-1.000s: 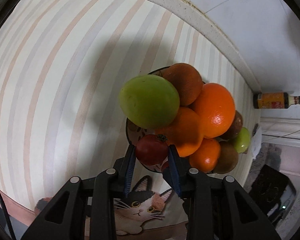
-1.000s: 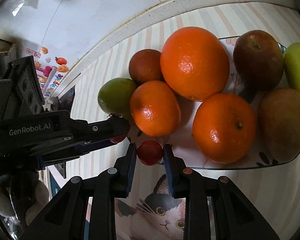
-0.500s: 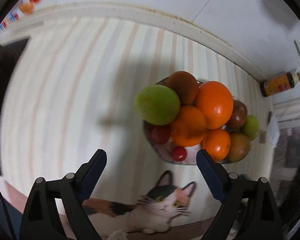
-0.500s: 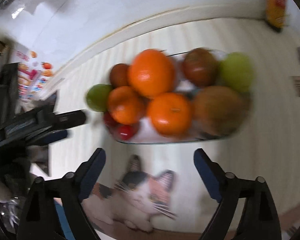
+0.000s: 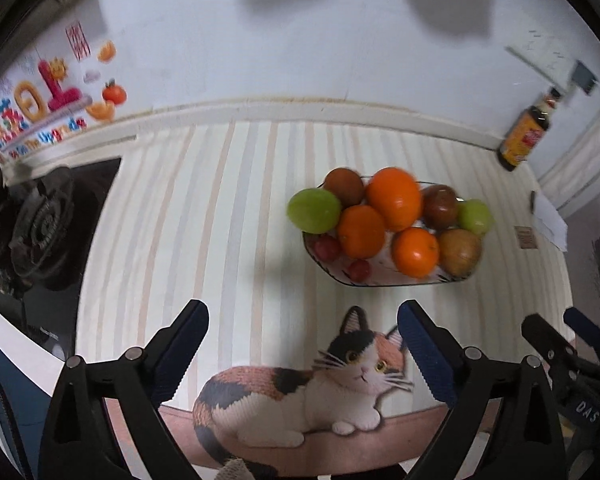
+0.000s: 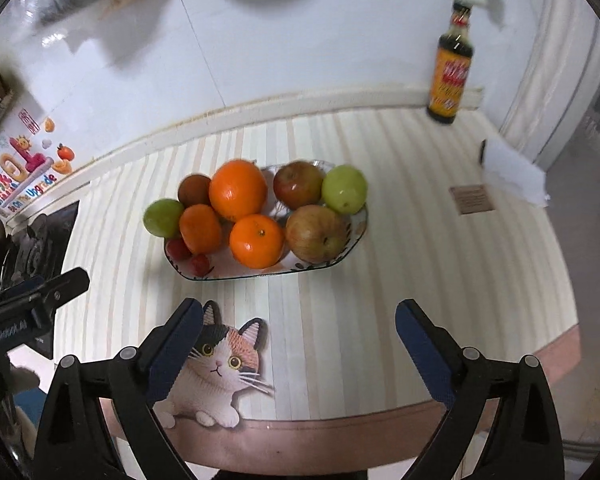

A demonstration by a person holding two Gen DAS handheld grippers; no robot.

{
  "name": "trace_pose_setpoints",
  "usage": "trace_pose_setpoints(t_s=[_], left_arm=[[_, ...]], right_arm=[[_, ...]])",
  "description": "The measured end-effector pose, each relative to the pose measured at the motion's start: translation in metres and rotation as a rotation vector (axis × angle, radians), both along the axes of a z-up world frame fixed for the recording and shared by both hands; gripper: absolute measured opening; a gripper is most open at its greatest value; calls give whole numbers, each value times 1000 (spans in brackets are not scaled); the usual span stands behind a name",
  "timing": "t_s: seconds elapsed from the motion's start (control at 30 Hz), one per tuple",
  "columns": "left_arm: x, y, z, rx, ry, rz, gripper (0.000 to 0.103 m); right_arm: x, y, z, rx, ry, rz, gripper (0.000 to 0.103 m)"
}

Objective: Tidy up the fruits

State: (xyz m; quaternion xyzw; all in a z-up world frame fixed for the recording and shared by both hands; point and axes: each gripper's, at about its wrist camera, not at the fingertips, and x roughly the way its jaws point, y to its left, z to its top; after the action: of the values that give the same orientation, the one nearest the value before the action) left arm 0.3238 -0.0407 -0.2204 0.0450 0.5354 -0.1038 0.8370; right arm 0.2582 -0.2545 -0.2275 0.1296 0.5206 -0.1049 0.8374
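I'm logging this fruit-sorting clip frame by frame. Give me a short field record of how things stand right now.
plate: glass plate on the striped mat, holding all visible fruit
fruit: oranges, apples, green fruit, two small red fruits
left tongs: open, empty, short of the plate
right tongs: open, empty, short of the plate
background: sauce bottle by the wall

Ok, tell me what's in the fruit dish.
The dish holds three oranges, two green fruits, two apples, a brown fruit and two small red ones. Anything beneath the pile is hidden.
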Motion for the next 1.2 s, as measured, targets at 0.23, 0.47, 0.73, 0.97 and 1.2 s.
trace_pose_setpoints(t_s=[0.23,0.47,0.73,0.97,1.2], left_arm=[[-56,2,57,-14,-131,4,97],[-121,9,106,-11,-260,47,97],[-205,17,144,-15,-349,102,97],[-253,18,162,-24,-360,104,97],[-267,20,171,-39,-386,81,97]], right_arm=[[-47,11,60,-39,-105,12,99],[-112,19,120,-79,-210,59,99],[-190,20,173,-95,-296,118,99],[-238,26,203,-105,-334,147,99],[-266,35,213,-108,-343,140,99]])
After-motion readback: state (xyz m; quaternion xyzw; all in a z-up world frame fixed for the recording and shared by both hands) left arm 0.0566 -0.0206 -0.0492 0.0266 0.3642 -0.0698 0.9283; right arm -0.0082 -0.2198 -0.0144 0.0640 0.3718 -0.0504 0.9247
